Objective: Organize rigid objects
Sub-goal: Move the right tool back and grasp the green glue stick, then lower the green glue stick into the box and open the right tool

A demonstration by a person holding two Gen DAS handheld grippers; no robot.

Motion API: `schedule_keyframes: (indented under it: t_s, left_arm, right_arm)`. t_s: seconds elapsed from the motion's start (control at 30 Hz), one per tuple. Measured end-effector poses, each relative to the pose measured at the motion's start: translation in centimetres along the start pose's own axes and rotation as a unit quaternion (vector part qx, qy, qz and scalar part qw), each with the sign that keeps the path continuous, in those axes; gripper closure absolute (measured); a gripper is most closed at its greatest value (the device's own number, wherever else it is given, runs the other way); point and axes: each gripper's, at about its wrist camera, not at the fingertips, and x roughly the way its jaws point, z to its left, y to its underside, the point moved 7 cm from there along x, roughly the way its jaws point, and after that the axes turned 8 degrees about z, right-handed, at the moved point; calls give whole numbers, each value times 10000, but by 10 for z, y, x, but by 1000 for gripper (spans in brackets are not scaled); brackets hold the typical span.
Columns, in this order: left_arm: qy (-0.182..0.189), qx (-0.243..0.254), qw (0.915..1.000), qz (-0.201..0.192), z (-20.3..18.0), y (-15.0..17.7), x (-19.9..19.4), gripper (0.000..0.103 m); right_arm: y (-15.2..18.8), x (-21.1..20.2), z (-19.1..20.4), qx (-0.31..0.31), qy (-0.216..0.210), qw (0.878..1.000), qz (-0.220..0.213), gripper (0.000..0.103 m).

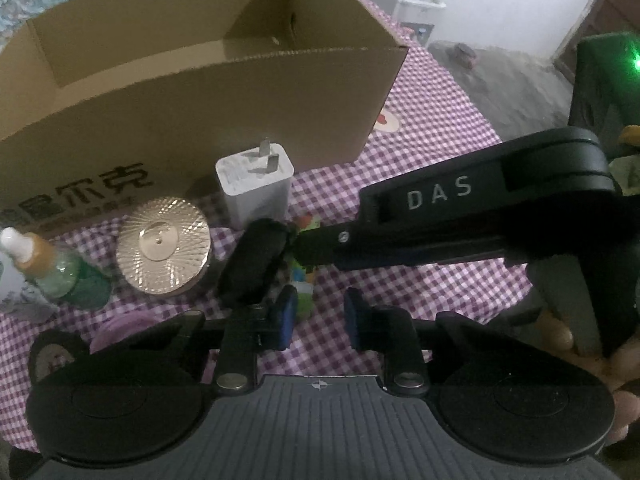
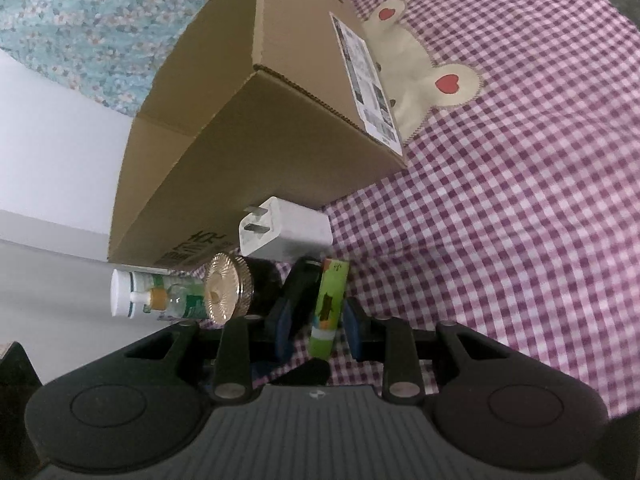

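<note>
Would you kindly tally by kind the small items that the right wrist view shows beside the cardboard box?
white charger plug: 1
gold-lidded jar: 1
bottles and tubes: 2 (dropper bottle, white tube)
green carton: 1
Total: 5

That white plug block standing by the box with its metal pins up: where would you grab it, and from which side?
Grip the white charger across its flat side walls, below the pins, coming down from above. It stands upright on the checked cloth, so those parallel faces suit two pads. The cardboard box stands close behind and the gold-lidded jar close beside, so probably approach from the open front.
</note>
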Motion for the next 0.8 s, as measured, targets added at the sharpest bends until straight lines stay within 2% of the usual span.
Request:
schedule_keyframes:
  t_s: [0.17, 0.3, 0.53, 0.7, 0.8]
  left_arm:
    - [-108, 30, 9999, 101, 2, -4, 11, 78]
    - [-119, 27, 9997, 216, 3, -6, 19, 78]
    - [-237, 185, 9994, 180, 1, -14, 23, 78]
    - [-500, 378, 9980, 127, -2, -16, 27, 86]
    - [-493, 353, 9981, 129, -2, -16, 28, 87]
  right_arm:
    - [-5, 12, -3, -14, 77, 9999, 85, 76]
    - [-8, 19, -4, 9, -18, 9999, 118, 77]
    - [-12, 17, -8, 51, -66, 9999, 142, 78]
    - [-16, 21, -4, 54, -100, 9999, 107, 78]
    - [-17, 22, -5, 90, -188, 9997, 85, 80]
